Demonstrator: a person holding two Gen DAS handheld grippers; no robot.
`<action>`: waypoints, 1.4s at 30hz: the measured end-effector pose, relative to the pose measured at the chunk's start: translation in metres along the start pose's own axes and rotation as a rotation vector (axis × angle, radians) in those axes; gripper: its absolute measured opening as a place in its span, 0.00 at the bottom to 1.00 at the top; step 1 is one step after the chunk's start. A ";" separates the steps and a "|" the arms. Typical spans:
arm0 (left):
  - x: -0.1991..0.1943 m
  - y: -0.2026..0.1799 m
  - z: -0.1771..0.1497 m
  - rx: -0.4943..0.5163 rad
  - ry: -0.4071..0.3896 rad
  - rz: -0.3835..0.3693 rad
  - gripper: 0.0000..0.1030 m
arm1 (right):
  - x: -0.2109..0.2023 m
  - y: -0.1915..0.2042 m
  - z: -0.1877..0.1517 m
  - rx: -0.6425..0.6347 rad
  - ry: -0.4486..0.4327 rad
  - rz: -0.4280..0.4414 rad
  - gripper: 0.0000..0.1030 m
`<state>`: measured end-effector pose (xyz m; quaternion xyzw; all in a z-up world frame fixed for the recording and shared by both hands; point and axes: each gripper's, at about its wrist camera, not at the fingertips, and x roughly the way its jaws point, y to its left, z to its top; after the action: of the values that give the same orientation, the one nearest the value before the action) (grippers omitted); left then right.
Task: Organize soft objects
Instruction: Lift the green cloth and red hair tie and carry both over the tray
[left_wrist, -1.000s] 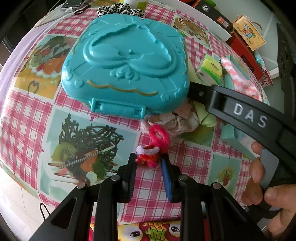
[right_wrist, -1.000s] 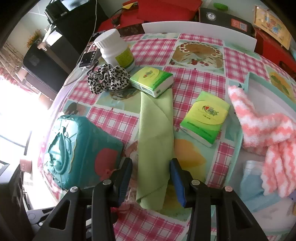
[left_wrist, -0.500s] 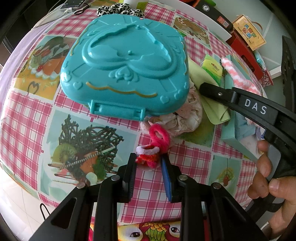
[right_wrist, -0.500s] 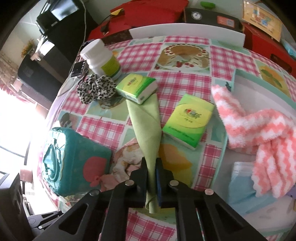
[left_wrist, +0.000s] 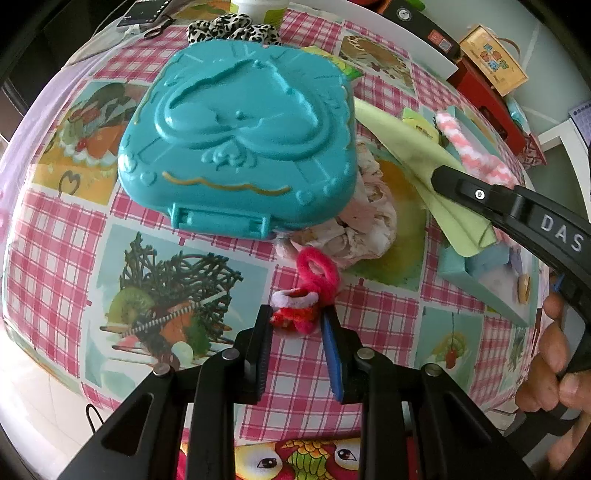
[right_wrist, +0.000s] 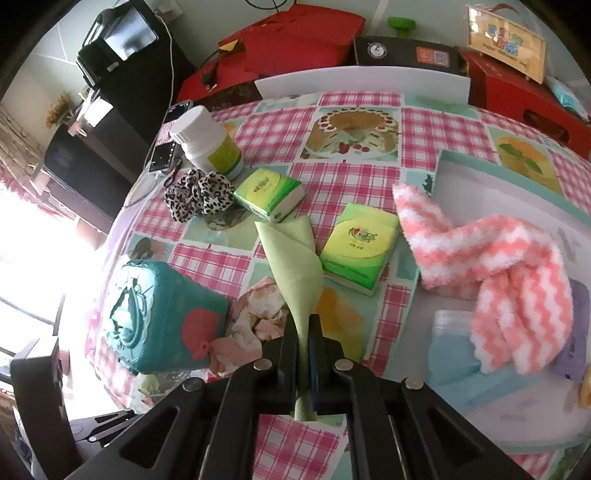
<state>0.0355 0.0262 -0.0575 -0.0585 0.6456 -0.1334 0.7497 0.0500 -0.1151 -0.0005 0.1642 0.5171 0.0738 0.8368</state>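
Right wrist view shows my right gripper (right_wrist: 303, 332) with its jaws pressed onto the near end of the green cloth (right_wrist: 295, 266), which runs away from the jaws toward a green tissue pack (right_wrist: 269, 194); a second tissue pack (right_wrist: 360, 249) lies just right of the cloth. To the left of the jaws sit a crumpled pink floral fabric (right_wrist: 255, 321) and the teal heart-shaped case (right_wrist: 155, 317). To the right, a pink-and-white fuzzy sock (right_wrist: 487, 266) drapes over the rim of the pale teal tray (right_wrist: 480, 166). Ahead and to the left, a leopard-print scrunchie (right_wrist: 199, 194) rests beside a white bottle (right_wrist: 207, 144). On the left wrist view, my left gripper (left_wrist: 297, 325) has its jaws spread either side of a small red-and-pink plush trinket (left_wrist: 299, 306) on the checked desk (left_wrist: 55, 240); whether the pads touch it I cannot tell.
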 end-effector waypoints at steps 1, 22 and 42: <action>-0.001 -0.001 -0.001 0.002 -0.002 0.001 0.26 | -0.002 0.000 0.000 0.003 -0.003 0.003 0.05; -0.059 -0.029 -0.012 0.061 -0.089 -0.001 0.26 | -0.065 -0.003 -0.015 0.024 -0.087 0.023 0.05; -0.102 -0.066 -0.008 0.133 -0.170 -0.022 0.26 | -0.134 -0.037 -0.022 0.112 -0.236 0.043 0.05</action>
<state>0.0061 -0.0078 0.0553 -0.0269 0.5688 -0.1789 0.8023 -0.0320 -0.1848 0.0897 0.2293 0.4148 0.0429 0.8795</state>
